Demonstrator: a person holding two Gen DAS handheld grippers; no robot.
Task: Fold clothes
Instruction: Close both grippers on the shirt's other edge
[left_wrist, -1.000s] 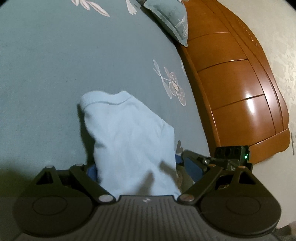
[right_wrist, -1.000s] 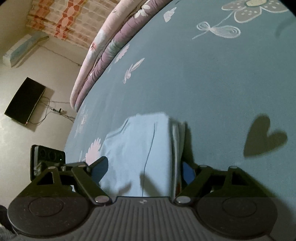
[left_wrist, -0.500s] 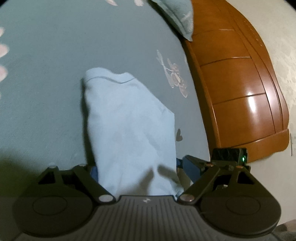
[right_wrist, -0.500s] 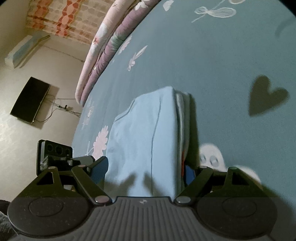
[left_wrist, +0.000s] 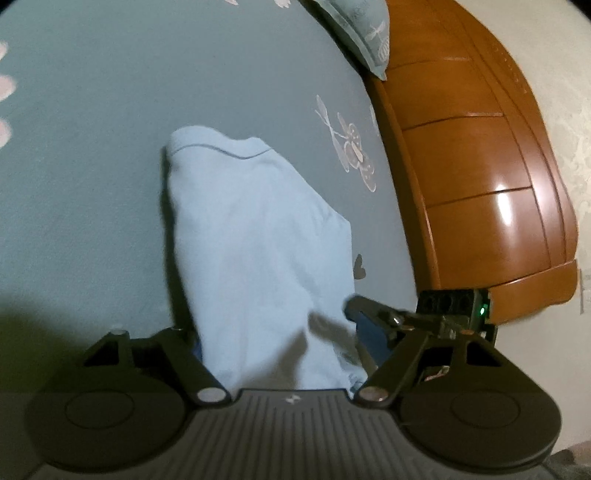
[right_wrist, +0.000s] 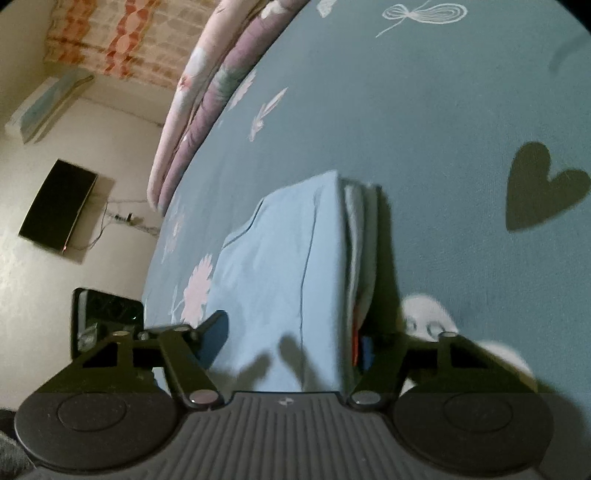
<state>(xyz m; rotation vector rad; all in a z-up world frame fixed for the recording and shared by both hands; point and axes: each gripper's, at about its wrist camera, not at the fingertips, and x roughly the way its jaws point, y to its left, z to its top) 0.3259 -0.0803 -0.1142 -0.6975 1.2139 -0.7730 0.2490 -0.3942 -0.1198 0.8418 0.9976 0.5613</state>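
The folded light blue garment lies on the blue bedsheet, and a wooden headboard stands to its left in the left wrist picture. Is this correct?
Not quite: in the left wrist view the wooden headboard stands to the right of the folded light blue garment, not the left. The garment does lie on the blue bedsheet.

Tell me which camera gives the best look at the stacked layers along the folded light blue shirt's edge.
The right wrist view. There the folded light blue shirt shows its side edge, with several layers stacked and a bit of red between them. The left wrist view shows only the shirt's flat top and collar end; the layers are hidden.
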